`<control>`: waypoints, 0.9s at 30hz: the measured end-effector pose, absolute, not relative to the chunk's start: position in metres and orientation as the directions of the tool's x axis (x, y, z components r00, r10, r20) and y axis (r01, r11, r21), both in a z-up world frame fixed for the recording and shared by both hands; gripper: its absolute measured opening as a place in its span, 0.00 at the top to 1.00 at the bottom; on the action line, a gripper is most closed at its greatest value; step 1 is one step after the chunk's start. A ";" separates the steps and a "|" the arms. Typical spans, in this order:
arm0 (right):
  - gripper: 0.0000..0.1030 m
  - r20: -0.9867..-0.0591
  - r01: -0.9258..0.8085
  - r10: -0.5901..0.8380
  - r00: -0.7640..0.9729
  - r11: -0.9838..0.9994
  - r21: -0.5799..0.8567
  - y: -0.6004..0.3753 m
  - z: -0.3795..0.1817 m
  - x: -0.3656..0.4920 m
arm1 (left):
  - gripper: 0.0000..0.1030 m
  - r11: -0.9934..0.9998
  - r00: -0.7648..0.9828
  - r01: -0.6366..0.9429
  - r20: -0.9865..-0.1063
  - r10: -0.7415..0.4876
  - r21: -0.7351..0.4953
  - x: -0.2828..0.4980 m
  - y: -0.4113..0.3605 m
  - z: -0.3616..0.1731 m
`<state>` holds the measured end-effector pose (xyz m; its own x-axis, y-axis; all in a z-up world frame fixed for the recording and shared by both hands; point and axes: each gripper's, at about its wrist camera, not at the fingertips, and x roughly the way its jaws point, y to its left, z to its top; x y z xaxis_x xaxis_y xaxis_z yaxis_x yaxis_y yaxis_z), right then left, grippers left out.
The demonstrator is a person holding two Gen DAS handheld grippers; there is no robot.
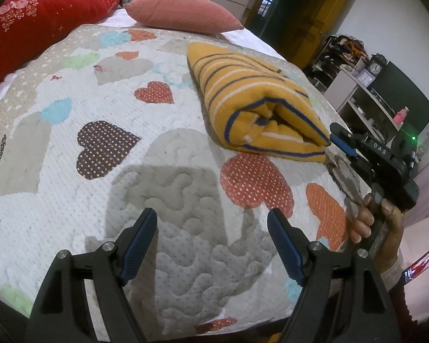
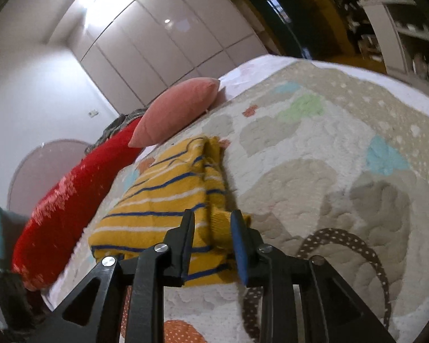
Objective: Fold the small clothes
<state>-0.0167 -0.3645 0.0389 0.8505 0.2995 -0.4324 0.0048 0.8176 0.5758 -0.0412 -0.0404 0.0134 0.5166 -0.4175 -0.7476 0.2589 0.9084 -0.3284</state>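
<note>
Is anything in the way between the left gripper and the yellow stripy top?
No. The left gripper hangs open over bare quilt, and only quilt lies between it and the folded top. The right gripper is already at the top's corner.

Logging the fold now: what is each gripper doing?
Left gripper: open, empty, over the quilt.
Right gripper: open, jaws astride the folded yellow striped garment's corner, not gripping.

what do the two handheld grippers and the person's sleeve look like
Both grippers are black plastic with triangular cut-outs, silver pivot bolts and blue ribbed pads on the fingers. The left gripper shows both pads clearly. The right gripper carries white "DAS" lettering on its body, seen from the left wrist view. The hand on it wears a light knitted cuff.
</note>
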 end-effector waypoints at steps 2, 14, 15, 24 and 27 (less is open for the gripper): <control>0.72 -0.399 -0.021 0.364 0.842 0.760 0.650 -0.372 0.033 -0.015 | 0.24 0.909 0.517 0.259 -0.748 -0.416 -0.327 -0.042 -0.042 0.014; 0.67 -0.197 -0.074 0.529 0.826 0.448 0.891 -0.413 0.007 -0.015 | 0.24 0.908 0.515 0.254 -0.748 -0.419 -0.333 -0.047 -0.044 0.014; 0.64 -0.183 -0.083 0.537 0.823 0.433 0.897 -0.414 0.006 -0.015 | 0.24 0.908 0.516 0.254 -0.748 -0.418 -0.333 -0.047 -0.043 0.014; 0.46 -0.098 -0.173 0.658 0.747 0.334 0.927 -0.391 0.003 0.005 | 0.24 0.907 0.512 0.251 -0.749 -0.420 -0.337 -0.048 -0.042 0.012; 0.45 -0.085 -0.179 0.672 0.735 0.313 0.933 -0.386 0.001 0.014 | 0.24 0.908 0.513 0.253 -0.750 -0.418 -0.333 -0.048 -0.042 0.012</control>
<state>0.0139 -0.3864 0.0014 0.7353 0.6724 -0.0847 -0.1790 0.3133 0.9326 -0.0485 -0.0424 0.0118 0.5127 -0.4180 -0.7500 0.2534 0.9082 -0.3330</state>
